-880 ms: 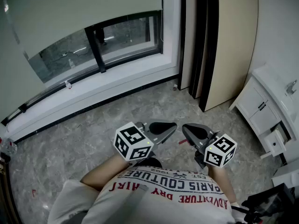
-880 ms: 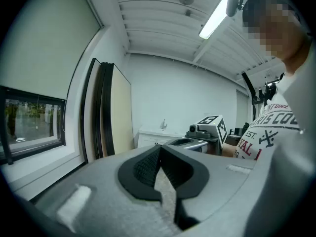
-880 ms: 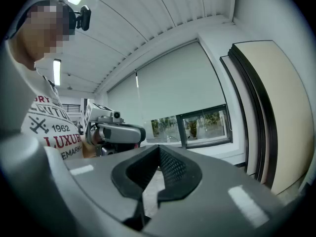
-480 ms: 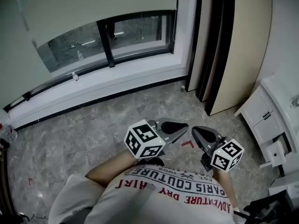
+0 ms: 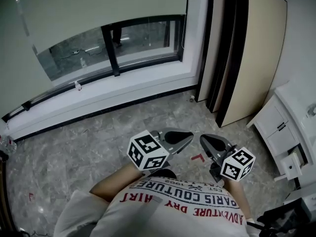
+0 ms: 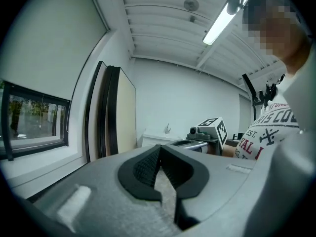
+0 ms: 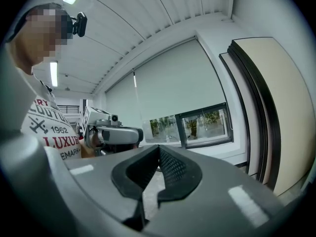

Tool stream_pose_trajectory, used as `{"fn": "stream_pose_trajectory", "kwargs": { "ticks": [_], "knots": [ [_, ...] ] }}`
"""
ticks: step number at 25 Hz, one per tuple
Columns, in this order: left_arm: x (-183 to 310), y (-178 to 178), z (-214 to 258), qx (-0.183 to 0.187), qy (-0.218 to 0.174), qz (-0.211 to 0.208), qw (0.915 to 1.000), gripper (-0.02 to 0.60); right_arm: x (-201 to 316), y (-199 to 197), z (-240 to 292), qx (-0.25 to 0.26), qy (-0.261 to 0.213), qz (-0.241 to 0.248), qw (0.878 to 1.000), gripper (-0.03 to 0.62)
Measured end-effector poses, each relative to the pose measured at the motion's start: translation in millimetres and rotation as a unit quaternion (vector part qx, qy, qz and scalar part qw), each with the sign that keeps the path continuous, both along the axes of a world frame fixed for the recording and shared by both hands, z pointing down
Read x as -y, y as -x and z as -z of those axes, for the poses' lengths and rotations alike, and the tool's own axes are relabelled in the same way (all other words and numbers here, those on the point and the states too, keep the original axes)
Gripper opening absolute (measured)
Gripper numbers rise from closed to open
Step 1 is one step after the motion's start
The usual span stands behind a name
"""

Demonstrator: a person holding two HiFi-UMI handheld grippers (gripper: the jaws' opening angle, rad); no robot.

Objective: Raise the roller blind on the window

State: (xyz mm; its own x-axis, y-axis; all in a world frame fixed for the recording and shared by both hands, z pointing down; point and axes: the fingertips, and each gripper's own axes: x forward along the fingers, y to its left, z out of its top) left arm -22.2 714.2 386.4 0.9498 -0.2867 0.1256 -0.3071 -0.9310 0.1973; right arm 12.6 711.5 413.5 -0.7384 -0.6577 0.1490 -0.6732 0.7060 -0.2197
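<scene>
**At chest height, both grippers closed and empty, blind out of reach**

From the head view, the left gripper and the right gripper sit close in front of the person's shirt, at about six o'clock in the frame. Their tips angle toward each other over the marble floor. Both sets of jaws are pressed together with nothing between them. This looks like a carrying pose rather than a reach. The roller blind hangs at eleven to twelve o'clock, well apart from both tools. It covers most of the window and leaves only a low strip of glass bare above the white sill. A tall beige panel leans at two o'clock and a white cabinet stands at three to four o'clock.

Along the left gripper view, the left gripper's ribbed pads meet at the tip and hold nothing. The blind fills ten o'clock, and the other gripper's marker cube shows at three o'clock.

Along the right gripper view, the right gripper is also fully closed and bare. The blind and the window strip lie ahead at one to two o'clock. The left gripper is just beside it at nine o'clock.

By my judgement the raising has not begun. The person first has to step to the window and open a gripper. I cannot tell which side the pull cord hangs on.
</scene>
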Motion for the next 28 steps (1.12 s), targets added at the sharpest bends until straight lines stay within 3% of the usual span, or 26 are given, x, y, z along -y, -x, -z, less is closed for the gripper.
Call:
{"fn": "stream_pose_trajectory", "kwargs": {
  "ticks": [7, 14, 20, 25, 28],
  "knots": [
    [40.6, 12.5, -32.5, -0.012, 0.048, 0.021, 0.9985, 0.002, 31.7, 7.0, -29.3, -0.007, 0.035, 0.008, 0.999, 0.005],
    [118.4, 15.1, -52.5, -0.023, 0.075, 0.027, 0.9965, 0.002, 104.2, 8.2, -45.7, -0.007, 0.05, -0.004, 0.999, 0.005],
    [218.1, 20.7, -63.7, -0.028, 0.107, 0.022, 0.9936, 0.002, 204.8, 15.5, -57.4, -0.006, 0.067, -0.01, 0.998, 0.005],
    [322.3, 41.7, -74.2, 0.012, 0.089, 0.046, 0.9948, 0.002, 306.7, 27.4, -62.1, 0.0, 0.082, -0.008, 0.997, 0.005],
    [383.4, 54.8, -67.0, 0.015, 0.077, 0.052, 0.9956, 0.002, 368.9, 32.9, -51.3, 0.005, 0.069, -0.012, 0.998, 0.005]
  ]
}}
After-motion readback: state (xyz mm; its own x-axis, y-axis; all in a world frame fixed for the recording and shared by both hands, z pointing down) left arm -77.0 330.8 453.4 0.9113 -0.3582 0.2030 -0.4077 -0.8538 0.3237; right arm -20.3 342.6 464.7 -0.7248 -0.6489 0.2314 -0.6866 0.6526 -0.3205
